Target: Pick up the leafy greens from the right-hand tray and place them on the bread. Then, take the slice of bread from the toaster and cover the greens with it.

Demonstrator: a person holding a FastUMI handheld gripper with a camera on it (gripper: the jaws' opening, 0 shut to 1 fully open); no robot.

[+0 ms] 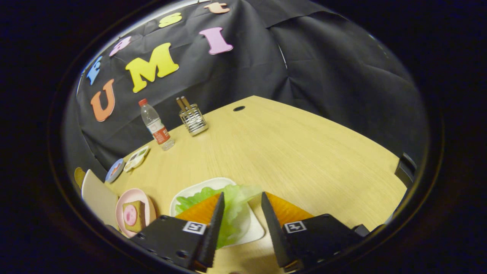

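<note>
The leafy greens [233, 208] lie on a white tray [198, 189] on the wooden table. My gripper [242, 201] is open, and the greens sit in the gap between its two fingers, closer to the left finger, with neither finger pressing on them. To the left of the tray, a pink plate [129, 198] carries a slice of bread [137, 216] with a round pink slice of meat on top. Beside that plate stands a pale toaster [98, 198], partly cut off.
At the table's far side stand a water bottle [156, 125] and a wire holder with chopsticks [193, 118]. Two small flat coasters [127, 163] lie near the left wall. A cable hole [239, 108] is in the tabletop at the back. Bare wood [304, 160] stretches right.
</note>
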